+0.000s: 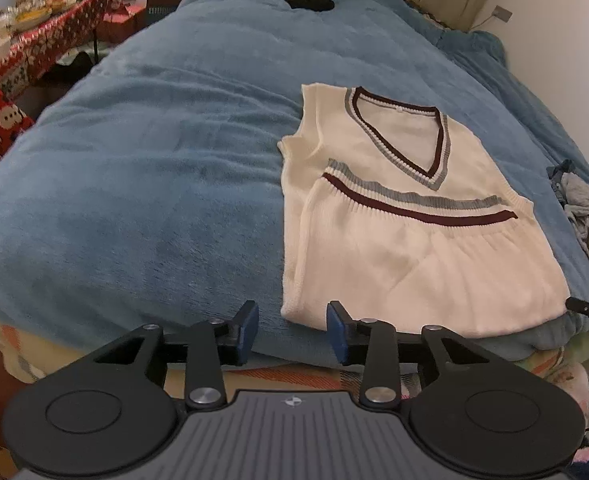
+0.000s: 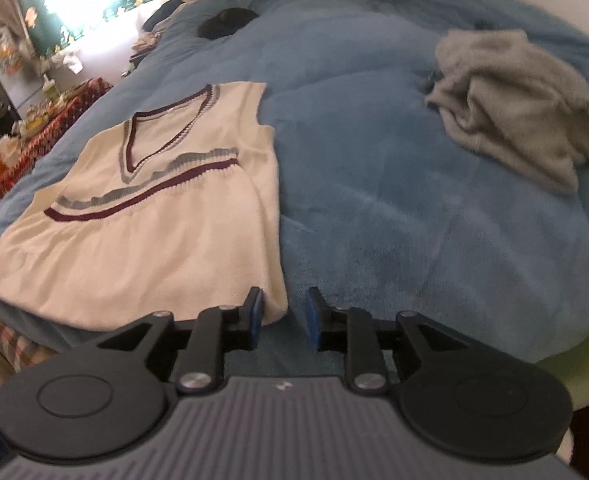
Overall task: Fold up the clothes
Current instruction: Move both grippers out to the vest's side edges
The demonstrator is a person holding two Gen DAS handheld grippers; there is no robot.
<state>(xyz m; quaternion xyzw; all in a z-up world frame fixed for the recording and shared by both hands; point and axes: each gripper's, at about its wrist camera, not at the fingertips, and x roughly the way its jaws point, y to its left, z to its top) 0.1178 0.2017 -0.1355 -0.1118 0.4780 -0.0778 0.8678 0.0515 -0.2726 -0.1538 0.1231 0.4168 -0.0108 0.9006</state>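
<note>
Vest (image 1: pixel 406 240): cream V-neck, lying flat on the blue blanket (image 1: pixel 154 184) at the near edge of the bed, hem already folded up over the chest so the striped band sits just below the V.

Left gripper (image 1: pixel 292 330): pads apart, nothing pinched, lined up at the vest's near left corner; one pad on the cloth side, the other over bare blanket.

Right gripper (image 2: pixel 282 314): pads apart too, straddling the near right corner, not clamped on it as far as can be told.

Grey pile (image 2: pixel 514 96): crumpled garment well off to the far right, probably next in line.

Risk 1: closing here could grab blanket fluff along with the knit, then the whole cover lifts with the fold.

Risk 2: could catch only the top layer, since the corner is doubled; the earlier fold would peel open.

Risk 3: uneven bite left vs right, so a skewed crease.

Risk 4: vest sits right at the bed edge; a sloppy tug toward the near side might slide it off.
</note>
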